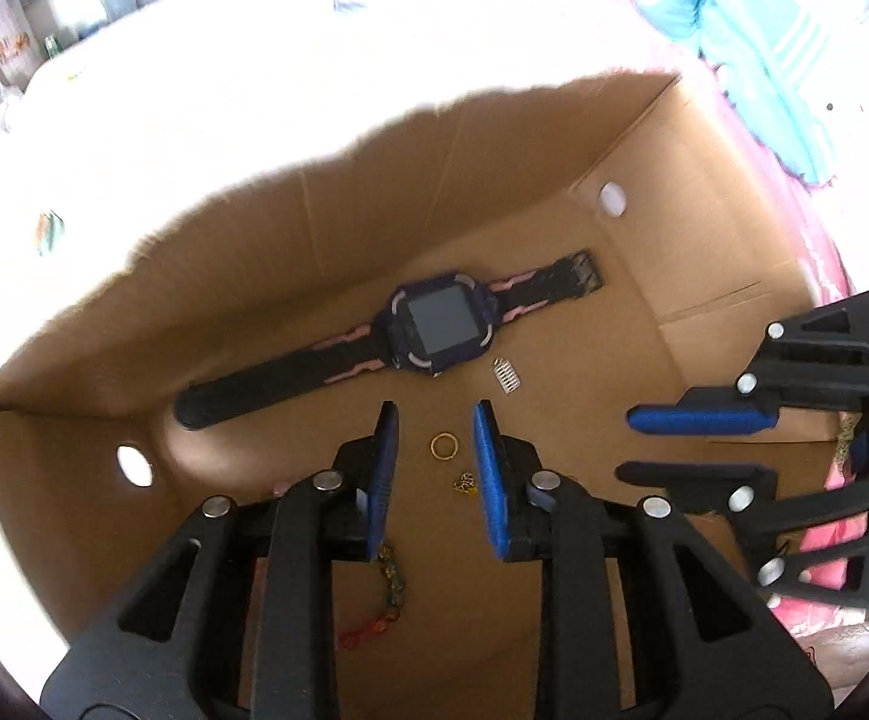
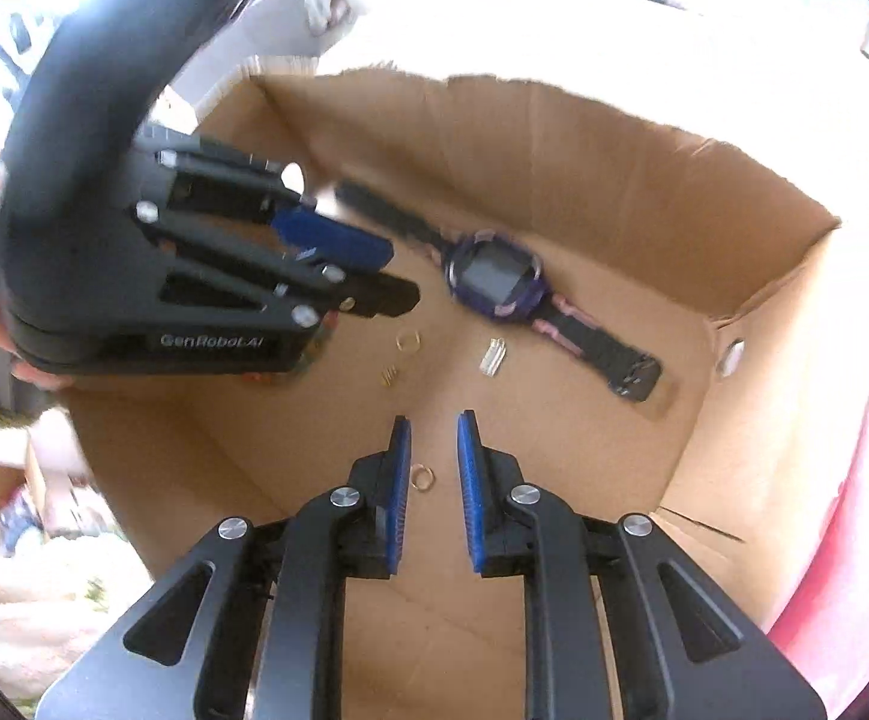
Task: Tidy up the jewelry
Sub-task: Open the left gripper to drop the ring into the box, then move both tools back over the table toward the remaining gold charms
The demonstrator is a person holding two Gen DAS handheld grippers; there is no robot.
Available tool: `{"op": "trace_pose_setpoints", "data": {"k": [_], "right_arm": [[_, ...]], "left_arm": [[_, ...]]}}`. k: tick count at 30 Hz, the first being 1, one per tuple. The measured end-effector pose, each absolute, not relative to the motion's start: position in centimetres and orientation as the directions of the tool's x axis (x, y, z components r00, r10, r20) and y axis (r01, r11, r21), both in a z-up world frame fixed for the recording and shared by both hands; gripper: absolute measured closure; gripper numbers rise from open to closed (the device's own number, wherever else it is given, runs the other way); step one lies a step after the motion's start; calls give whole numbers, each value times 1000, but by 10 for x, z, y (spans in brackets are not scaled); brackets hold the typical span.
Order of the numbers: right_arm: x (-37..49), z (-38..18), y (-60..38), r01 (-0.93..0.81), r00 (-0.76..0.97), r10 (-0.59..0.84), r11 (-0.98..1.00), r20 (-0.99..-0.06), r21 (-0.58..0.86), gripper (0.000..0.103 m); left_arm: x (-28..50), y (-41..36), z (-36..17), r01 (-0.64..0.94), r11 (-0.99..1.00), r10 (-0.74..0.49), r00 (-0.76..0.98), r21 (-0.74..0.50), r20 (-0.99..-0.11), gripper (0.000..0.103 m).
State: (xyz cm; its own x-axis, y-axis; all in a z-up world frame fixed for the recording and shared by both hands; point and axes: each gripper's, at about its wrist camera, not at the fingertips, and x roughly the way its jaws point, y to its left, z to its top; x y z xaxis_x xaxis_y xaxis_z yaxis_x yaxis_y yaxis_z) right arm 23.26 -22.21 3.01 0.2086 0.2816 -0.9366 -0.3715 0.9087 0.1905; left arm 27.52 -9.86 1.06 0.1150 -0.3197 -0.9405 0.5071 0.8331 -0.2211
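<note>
1. Left wrist view: inside the brown cardboard box (image 1: 644,276) lie a purple-and-black smartwatch (image 1: 440,324), a small silver comb-like charm (image 1: 508,376), a gold ring (image 1: 443,446) and a small gold chain (image 1: 466,484).
2. Left gripper (image 1: 434,426) points steeply down, jaws parted and empty, the ring between them.
3. Right gripper (image 2: 433,438) points down likewise, released, straddling a second gold ring (image 2: 422,476).
</note>
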Motion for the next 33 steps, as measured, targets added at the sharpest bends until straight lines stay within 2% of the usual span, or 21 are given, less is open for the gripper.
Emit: {"op": "trace_pose_setpoints", "data": {"k": [1, 3, 6, 8, 10, 12, 14, 21, 25, 33], "right_arm": [[229, 39, -225, -361, 238, 290, 912, -927, 193, 84], [216, 62, -230, -349, 324, 287, 922, -902, 168, 69], [188, 95, -235, -328, 463, 276, 936, -842, 127, 53], [167, 110, -239, -298, 534, 277, 946, -799, 129, 45], [143, 120, -239, -274, 594, 276, 953, -756, 132, 38], [114, 129, -240, -242, 666, 269, 960, -696, 140, 24], [96, 128, -239, -213, 707, 259, 965, -658, 152, 18], [36, 99, -236, -35, 769, 80, 996, -635, 84, 7], [12, 88, -236, 10, 751, 31, 998, -660, 58, 7], [-14, 72, -242, 83, 728, -140, 990, -672, -115, 7]], "left_arm": [[272, -96, 19, 506, 835, -326, 139, -216, -935, 75], [257, -87, 44, 516, 829, -361, 200, -215, -911, 70], [240, -71, 83, 522, 823, -413, 280, -224, -867, 55], [224, -61, 101, 523, 821, -443, 332, -229, -833, 42], [201, -45, 117, 529, 818, -469, 383, -227, -796, 34], [176, -34, 127, 532, 813, -496, 424, -235, -758, 29], [152, -25, 131, 536, 807, -520, 449, -246, -727, 20], [84, 0, 116, 487, 829, -534, 545, -275, -646, 13], [60, -7, 77, 430, 838, -532, 512, -336, -674, 13], [38, -22, 36, 403, 862, -493, 517, -309, -700, 13]]}}
